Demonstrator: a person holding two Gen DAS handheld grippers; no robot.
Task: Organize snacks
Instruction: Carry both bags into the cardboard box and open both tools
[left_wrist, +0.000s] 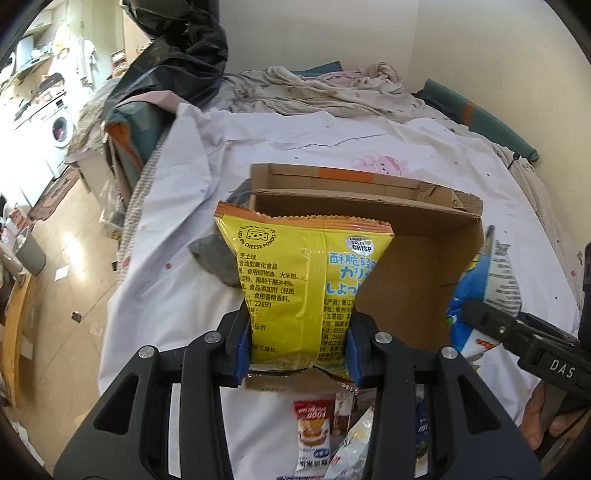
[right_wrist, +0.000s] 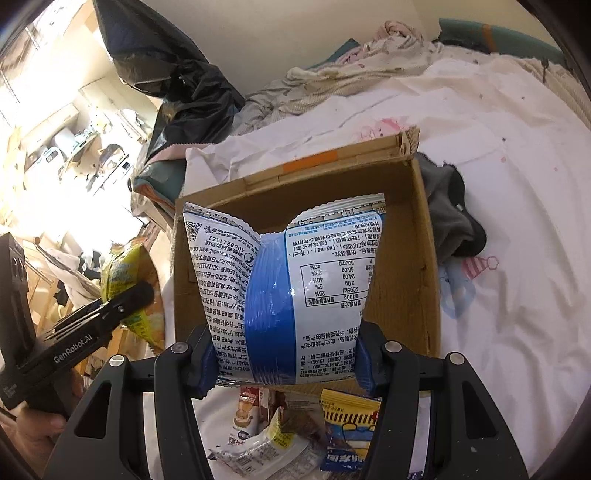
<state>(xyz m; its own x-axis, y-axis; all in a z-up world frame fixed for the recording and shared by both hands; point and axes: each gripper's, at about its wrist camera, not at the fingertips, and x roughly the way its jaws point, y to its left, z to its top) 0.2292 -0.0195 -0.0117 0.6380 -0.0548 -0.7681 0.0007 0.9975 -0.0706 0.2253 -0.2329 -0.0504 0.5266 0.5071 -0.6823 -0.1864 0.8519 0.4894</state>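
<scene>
My left gripper is shut on a yellow cheese-snack bag, held upright just over the near left edge of an open cardboard box. Its blue pads pinch the bag's lower sides. My right gripper is shut on a blue and white snack bag, held over the near side of the same cardboard box. The left wrist view shows that blue and white bag and the right gripper at the right. The yellow bag appears at the left of the right wrist view.
The box lies on a white sheet covering a bed. Several loose snack packets lie on the sheet in front of the box. A grey cloth sits beside the box. Crumpled bedding and a black plastic bag are behind.
</scene>
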